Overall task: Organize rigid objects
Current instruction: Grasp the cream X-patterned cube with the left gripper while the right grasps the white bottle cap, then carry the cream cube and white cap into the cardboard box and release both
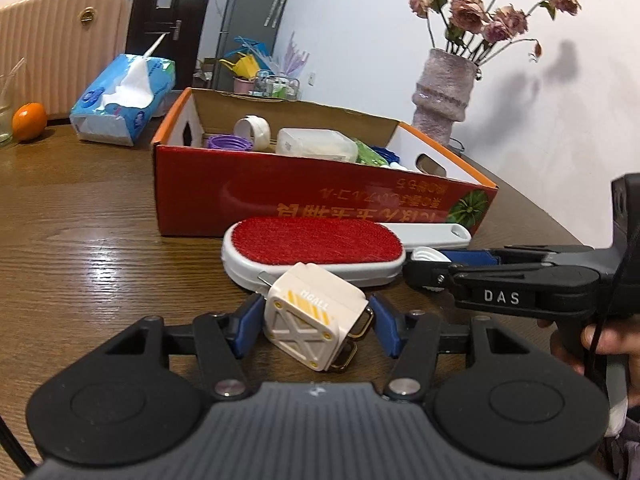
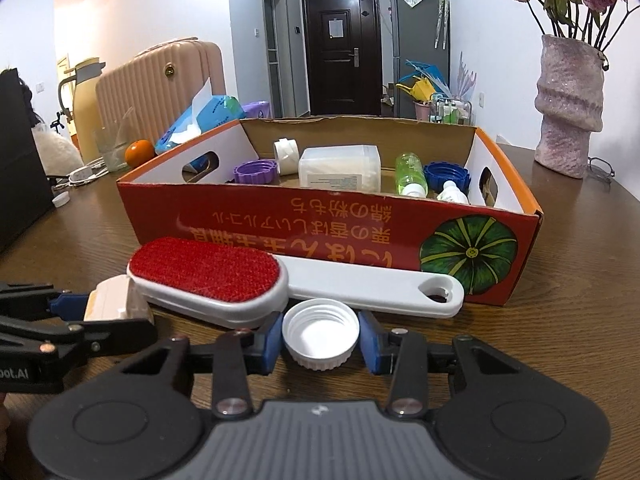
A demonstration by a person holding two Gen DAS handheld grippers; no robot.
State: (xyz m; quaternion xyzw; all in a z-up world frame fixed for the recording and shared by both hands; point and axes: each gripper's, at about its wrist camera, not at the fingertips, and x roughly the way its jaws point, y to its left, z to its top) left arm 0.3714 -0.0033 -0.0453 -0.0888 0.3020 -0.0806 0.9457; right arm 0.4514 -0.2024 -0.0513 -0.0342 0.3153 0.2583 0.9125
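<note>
Gripping a white charger [image 1: 316,324], the left gripper [image 1: 316,326] has its blue fingers [image 1: 250,322] clamped on both sides of it, tilted, just above the tabletop [image 1: 100,240]. The right gripper [image 2: 320,336] has its fingers [image 2: 370,346] closed on a white cap [image 2: 320,334], open side up. Just beyond both sets of fingers lies a lint brush [image 2: 248,280], red pad up, touching the front wall of the box [image 2: 320,224]. Inside the box, farther ahead, sit a purple lid [image 2: 255,171], a clear container [image 2: 340,168] and a green bottle [image 2: 410,172].
</note>
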